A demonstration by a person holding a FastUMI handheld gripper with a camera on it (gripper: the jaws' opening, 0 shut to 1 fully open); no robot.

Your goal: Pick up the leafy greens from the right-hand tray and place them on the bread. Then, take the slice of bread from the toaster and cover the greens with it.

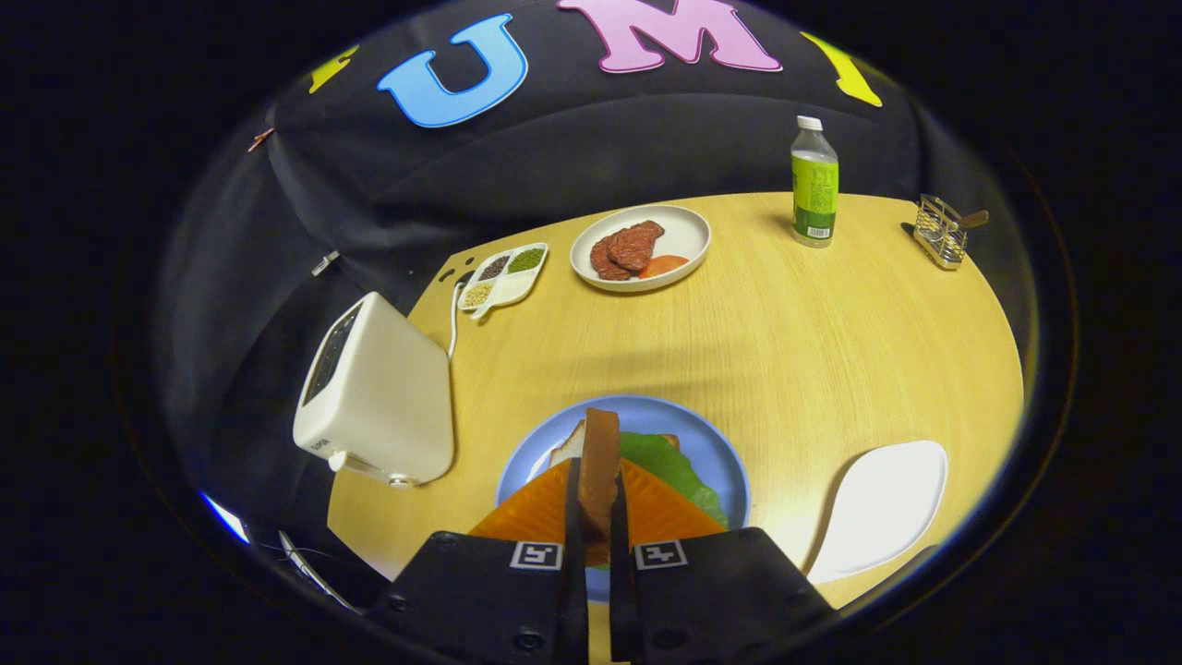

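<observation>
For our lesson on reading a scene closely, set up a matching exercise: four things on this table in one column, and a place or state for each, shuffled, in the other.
Things:
1. brown toasted bread slice
2. green leafy greens
3. white boxy toaster
4. clear plastic bottle with green label

Places or states:
A. standing upright at the table's far side
B. lying on the round blue plate
C. held on edge between the gripper fingers
D. at the table's edge, beside the blue plate

Pairs: 1-C, 2-B, 3-D, 4-A
</observation>
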